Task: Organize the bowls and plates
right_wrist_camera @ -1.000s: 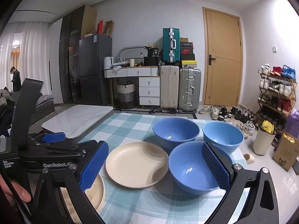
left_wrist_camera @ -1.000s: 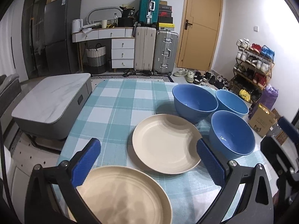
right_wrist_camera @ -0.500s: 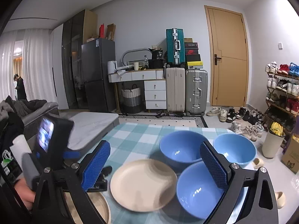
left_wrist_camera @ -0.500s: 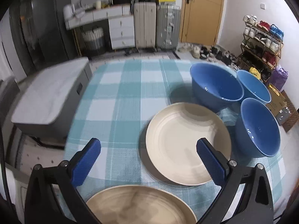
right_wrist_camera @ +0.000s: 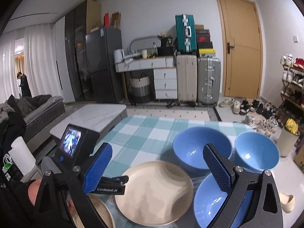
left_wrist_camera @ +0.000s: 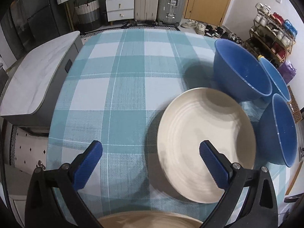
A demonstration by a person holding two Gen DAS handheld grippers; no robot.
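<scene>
Two cream plates and three blue bowls sit on a teal checked tablecloth. In the left wrist view the far plate lies right of centre, and the near plate shows only its rim at the bottom edge. The bowls cluster at the right. My left gripper is open above the near plate, tilted down. My right gripper is open and empty, above the far plate and nearest bowl. The left gripper body shows at its left.
A low marble-topped table stands left of the dining table. Suitcases, a drawer unit, a fridge and a door line the far wall. A shoe rack and shoes are on the right. A paper roll stands at the left.
My left gripper has tipped downward and moved forward, so the near plate has slid to the bottom edge. My right gripper has risen and shifted a little toward the plates.
</scene>
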